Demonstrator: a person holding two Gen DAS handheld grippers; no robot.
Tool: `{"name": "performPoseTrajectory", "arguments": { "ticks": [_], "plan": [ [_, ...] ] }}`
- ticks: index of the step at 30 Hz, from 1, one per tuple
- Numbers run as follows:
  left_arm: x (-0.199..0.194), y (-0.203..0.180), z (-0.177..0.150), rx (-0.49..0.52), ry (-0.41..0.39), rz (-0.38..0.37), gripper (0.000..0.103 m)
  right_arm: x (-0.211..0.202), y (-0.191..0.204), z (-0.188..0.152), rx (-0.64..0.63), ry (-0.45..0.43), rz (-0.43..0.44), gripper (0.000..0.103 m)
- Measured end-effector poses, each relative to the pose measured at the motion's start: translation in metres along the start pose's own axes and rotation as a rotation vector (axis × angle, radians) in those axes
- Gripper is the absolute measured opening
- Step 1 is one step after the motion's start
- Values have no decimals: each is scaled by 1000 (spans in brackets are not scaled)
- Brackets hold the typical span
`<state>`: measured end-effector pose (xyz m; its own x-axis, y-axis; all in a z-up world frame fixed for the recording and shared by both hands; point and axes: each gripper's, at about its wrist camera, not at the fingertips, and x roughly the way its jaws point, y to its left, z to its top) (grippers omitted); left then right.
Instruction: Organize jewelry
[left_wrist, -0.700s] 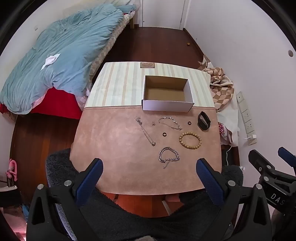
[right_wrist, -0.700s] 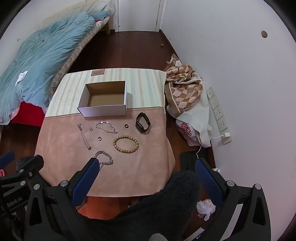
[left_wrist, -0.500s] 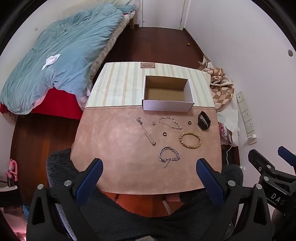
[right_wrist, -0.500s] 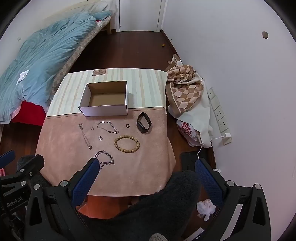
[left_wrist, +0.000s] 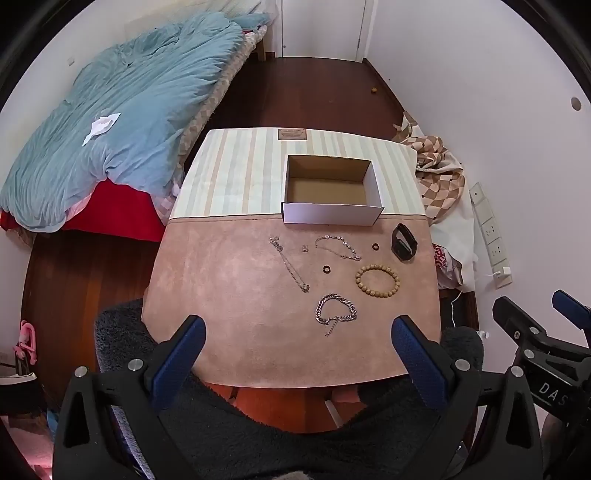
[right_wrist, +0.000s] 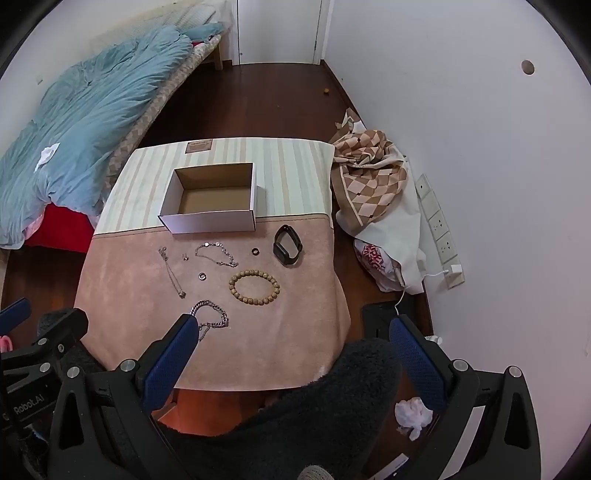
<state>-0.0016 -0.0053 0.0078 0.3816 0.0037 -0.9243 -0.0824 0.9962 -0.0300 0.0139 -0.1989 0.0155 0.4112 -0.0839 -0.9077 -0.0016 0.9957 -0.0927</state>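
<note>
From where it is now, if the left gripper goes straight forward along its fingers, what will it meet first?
Probably the pink table cover, near the silver chain bracelet. The left gripper is open and hangs above the table's near edge, holding nothing. Depth is unclear, so it may land on bare cloth short of the bracelet.

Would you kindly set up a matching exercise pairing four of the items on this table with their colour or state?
Things:
1. cardboard box
2. beaded bracelet
3. wristband
4. chain bracelet

Descriptions:
A. black, near the table's right edge
B. silver links, nearest the grippers
C. open, nothing inside
D. tan round beads

Pairs: 1-C, 2-D, 3-A, 4-B
</note>
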Motion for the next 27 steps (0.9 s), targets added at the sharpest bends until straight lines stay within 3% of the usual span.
{"name": "performPoseTrajectory", "arguments": {
  "ticks": [27],
  "plan": [
    [-12,2,4,-8,-22,-11,103,-14,1,4,-3,-15,4,103]
  ]
}}
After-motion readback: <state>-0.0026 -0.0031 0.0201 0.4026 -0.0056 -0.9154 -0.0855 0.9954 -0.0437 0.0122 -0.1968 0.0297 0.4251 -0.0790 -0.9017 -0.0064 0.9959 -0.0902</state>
